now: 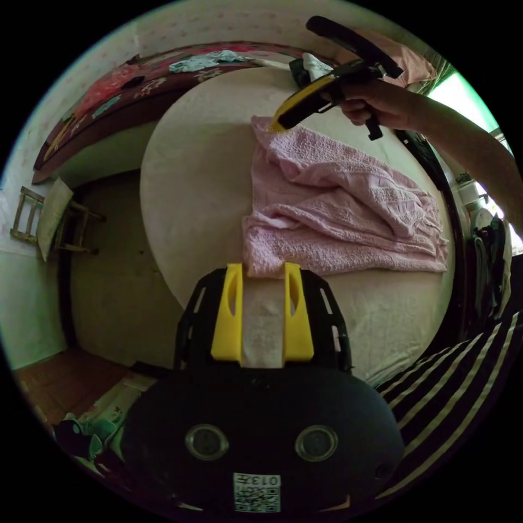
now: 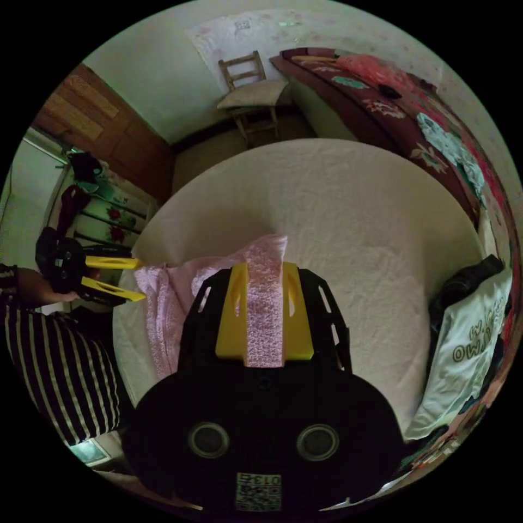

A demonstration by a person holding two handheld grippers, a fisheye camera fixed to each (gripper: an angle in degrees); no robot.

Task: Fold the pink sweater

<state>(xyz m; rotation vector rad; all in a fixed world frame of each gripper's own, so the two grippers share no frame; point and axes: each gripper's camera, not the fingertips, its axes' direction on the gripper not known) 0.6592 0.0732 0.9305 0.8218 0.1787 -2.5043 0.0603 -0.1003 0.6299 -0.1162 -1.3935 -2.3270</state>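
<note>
rumpled pink knit sweater (image 1: 338, 212) on round cream mattress (image 1: 196, 180). left gripper (image 1: 262, 268) parted, just short of its hem. right gripper (image 2: 263, 265) clamps a corner. white printed t-shirt (image 2: 468, 348) alongside; sweater's sleeves unclear.

The near edge of the pink sweater (image 1: 338, 212) is hidden behind the left gripper (image 1: 262, 268) body in the left gripper view. In the right gripper view, the right gripper (image 2: 264, 267) covers most of the sweater; whether its fingers (image 2: 235, 310) press the fabric cannot be determined. The person's striped sleeve (image 2: 60, 359) is cut off by the picture's edge. The chair (image 1: 52, 220) detail is too dark to resolve.
</note>
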